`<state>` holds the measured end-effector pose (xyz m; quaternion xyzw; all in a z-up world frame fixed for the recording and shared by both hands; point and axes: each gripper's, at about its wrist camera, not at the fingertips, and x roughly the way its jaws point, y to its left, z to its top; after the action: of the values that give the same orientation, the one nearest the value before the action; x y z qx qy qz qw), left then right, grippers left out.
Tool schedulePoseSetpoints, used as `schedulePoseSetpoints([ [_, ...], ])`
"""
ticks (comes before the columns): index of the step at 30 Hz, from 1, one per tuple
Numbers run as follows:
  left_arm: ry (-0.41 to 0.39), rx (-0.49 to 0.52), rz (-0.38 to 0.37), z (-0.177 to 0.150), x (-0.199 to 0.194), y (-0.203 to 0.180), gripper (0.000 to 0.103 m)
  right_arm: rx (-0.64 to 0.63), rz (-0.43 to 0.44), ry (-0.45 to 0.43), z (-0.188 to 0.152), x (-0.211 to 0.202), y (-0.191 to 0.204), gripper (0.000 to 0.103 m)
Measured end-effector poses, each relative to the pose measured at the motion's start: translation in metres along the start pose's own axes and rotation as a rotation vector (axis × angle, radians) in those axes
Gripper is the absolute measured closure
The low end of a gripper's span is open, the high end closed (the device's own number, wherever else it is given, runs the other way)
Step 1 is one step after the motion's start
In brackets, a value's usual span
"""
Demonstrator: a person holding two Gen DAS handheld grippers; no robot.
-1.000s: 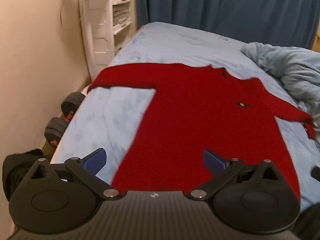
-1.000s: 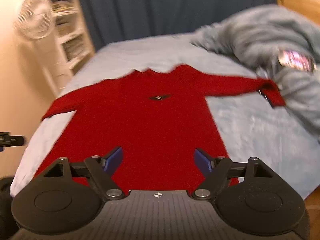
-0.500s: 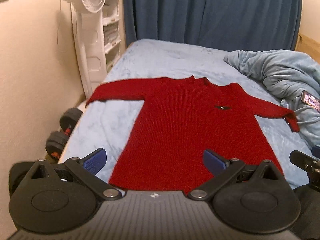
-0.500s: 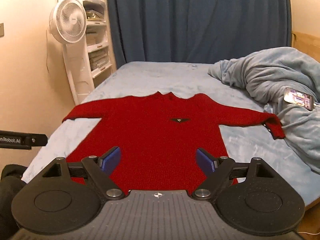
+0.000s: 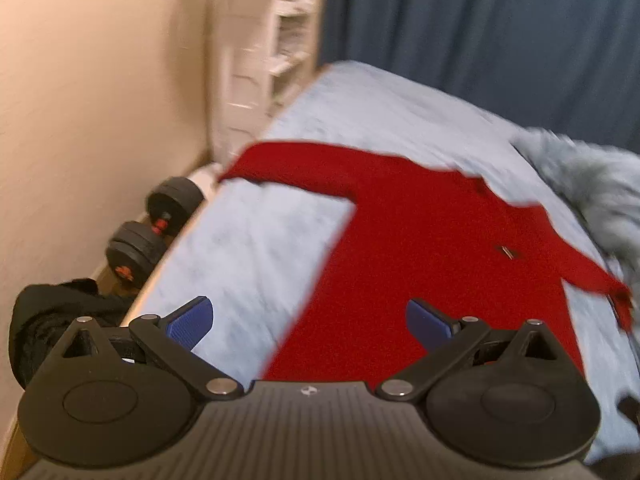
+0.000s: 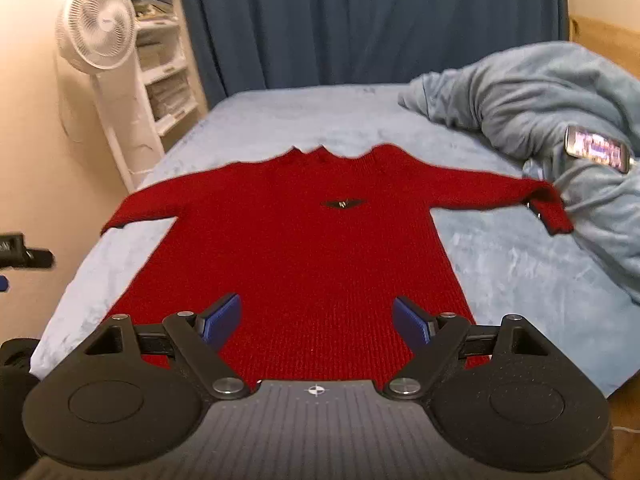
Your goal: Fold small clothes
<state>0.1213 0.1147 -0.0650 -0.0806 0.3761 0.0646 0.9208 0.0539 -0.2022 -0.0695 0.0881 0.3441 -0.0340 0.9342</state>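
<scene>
**Sweater flat, no fold begun**

Red sweater [image 6: 304, 248] lies spread on the bed [image 6: 512, 264], sleeves out. Left gripper [image 5: 308, 320] and right gripper [image 6: 316, 316] hover at its near hem, jaws wide, empty. Risk: right cuff (touching the blanket [image 6: 540, 92]) could snag when folded.

Both wrist views look from bed foot toward dark blue curtain [image 6: 360, 20], low over light blue bed [image 6: 500, 272]. Left view tilted, blurred, nearer wall side. Both share flat red knit sweater [image 5: 420, 260] [image 6: 304, 248].
</scene>
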Motion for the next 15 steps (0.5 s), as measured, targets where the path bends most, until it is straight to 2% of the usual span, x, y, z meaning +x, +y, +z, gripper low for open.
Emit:
schedulePoseSetpoints([
  [3, -0.030, -0.081, 0.032, 0.032, 0.043, 0.025, 0.000, 0.020, -0.027, 0.038, 0.006, 0.029, -0.004, 0.019],
  [6, -0.040, -0.191, 0.038, 0.073, 0.103, 0.049, 0.000, 0.067, -0.071, 0.070, 0.013, 0.061, -0.011, 0.019],
  [9, 0.022, -0.306, 0.019, 0.111, 0.173, 0.069, 0.000, 0.109, -0.102, 0.112, 0.016, 0.089, -0.018, 0.019],
  [13, 0.137, -0.532, -0.024, 0.149, 0.267, 0.097, 0.001, 0.101, -0.112, 0.151, 0.014, 0.114, -0.025, 0.019],
  [15, 0.140, -0.616, -0.016, 0.159, 0.300, 0.105, 0.001, 0.072, -0.122, 0.173, 0.010, 0.124, -0.028, 0.019],
])
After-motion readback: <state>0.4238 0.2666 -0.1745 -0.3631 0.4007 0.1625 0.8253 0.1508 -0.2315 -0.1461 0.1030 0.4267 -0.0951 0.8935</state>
